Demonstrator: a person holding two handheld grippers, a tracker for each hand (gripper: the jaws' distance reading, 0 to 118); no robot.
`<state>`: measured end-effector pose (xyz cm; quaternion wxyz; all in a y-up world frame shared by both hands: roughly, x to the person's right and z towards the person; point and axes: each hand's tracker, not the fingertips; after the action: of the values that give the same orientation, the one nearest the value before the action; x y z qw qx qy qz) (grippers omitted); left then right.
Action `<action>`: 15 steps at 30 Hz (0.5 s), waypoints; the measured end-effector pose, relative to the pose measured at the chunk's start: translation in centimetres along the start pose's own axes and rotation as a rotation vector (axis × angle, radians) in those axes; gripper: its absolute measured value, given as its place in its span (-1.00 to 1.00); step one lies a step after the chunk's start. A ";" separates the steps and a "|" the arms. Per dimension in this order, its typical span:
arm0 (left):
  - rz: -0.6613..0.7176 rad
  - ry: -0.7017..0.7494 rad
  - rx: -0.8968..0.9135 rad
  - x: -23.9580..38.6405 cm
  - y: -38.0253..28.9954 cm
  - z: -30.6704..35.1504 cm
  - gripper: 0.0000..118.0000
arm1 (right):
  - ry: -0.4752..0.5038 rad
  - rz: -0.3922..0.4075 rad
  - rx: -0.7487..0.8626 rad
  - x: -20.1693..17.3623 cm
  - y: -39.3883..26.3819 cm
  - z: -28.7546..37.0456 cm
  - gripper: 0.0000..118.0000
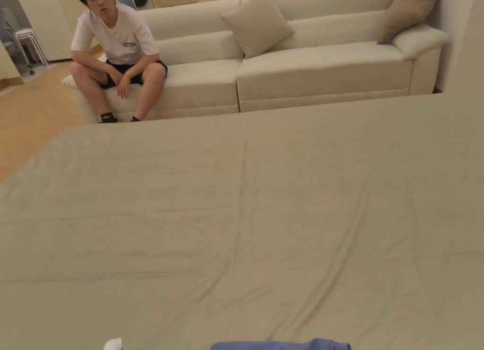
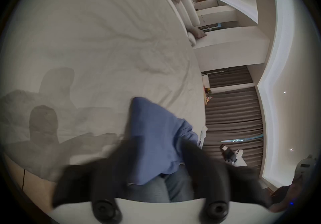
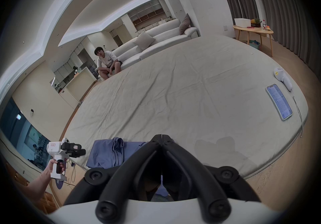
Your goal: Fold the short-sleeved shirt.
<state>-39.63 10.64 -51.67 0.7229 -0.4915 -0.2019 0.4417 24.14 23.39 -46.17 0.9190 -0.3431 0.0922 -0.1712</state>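
Plainly, in the head view the blue shirt lies at the near edge of the wide sheet-covered bed, open room beyond it. In the left gripper view, the left gripper is blurred, jaws apart astride the shirt, not visibly pressing. In the right gripper view, the right gripper is closed on nothing just beside the bunched cloth; it looks soft, light, best taken by a hem or shoulder.

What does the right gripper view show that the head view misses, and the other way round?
Right gripper view: a phone on the sheet, a side table, the left tool held in a hand, and the right tool, shut. Head view: white stools at far left. Both: the shirt, the sheet, the sofa and a seated person.
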 end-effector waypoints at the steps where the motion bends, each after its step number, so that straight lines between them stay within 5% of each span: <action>1: -0.048 0.036 -0.033 -0.4 0.0 -0.7 1.00 | -0.001 0.004 -0.004 -0.3 -0.1 -0.2 -1.00; 4: -0.031 0.075 -0.041 -1.1 -1.0 -2.5 0.97 | -0.001 -0.002 -0.015 -1.0 -0.4 -0.3 -1.00; 7: -0.004 -0.064 -0.038 -1.4 -0.4 -4.0 0.96 | -0.011 0.011 -0.018 -1.6 -0.4 -0.3 -1.00; 9: 0.036 -0.069 -0.015 -1.5 -0.4 -4.7 0.80 | -0.017 0.017 -0.025 -1.7 -0.3 -0.3 -1.00; 11: 0.076 -0.106 -0.019 -1.9 -0.2 -5.1 -0.94 | -0.016 0.021 -0.027 -1.8 -0.3 -0.3 -1.00; 14: 0.040 0.113 -0.039 -1.9 -0.8 -5.9 -0.93 | -0.018 0.027 -0.021 -1.8 -0.3 -0.1 -1.00; 15: 0.056 0.023 -0.009 -1.8 -1.0 -5.8 -0.93 | -0.015 0.027 -0.020 -1.8 -0.3 0.0 -1.00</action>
<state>-35.89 5.93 -53.07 0.7103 -0.5052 -0.1820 0.4551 22.44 23.87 -45.87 0.9183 -0.3524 0.0919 -0.1551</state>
